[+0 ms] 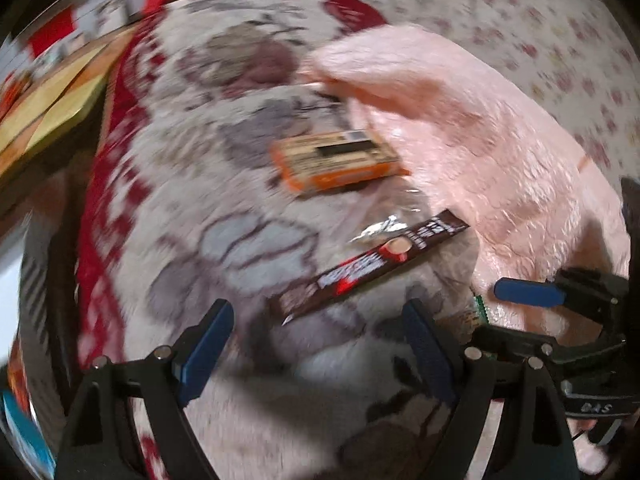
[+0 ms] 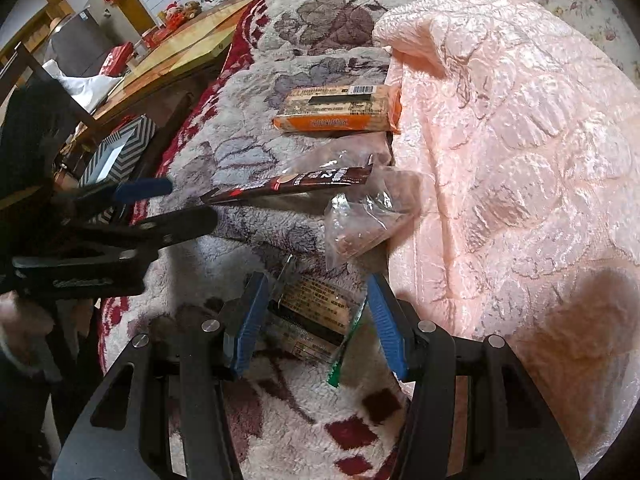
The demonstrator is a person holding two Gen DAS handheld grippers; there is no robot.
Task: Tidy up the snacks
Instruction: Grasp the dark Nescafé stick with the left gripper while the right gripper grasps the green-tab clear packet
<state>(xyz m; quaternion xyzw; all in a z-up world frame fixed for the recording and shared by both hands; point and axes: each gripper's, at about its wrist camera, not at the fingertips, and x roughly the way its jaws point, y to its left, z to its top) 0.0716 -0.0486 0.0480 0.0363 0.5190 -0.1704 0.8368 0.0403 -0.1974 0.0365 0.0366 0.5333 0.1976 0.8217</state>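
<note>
The right gripper (image 2: 316,320) hung wide open over a green-edged packet (image 2: 316,320) that lay between its fingers, untouched. The left gripper (image 1: 316,340), at nine o'clock in the right view, was spread wide and empty. A brown stick (image 2: 296,186) lay at twelve o'clock from the packet, a clear bag (image 2: 360,220) beside it, an orange box (image 2: 336,110) beyond, all on the fleece blanket (image 2: 240,92).
</note>
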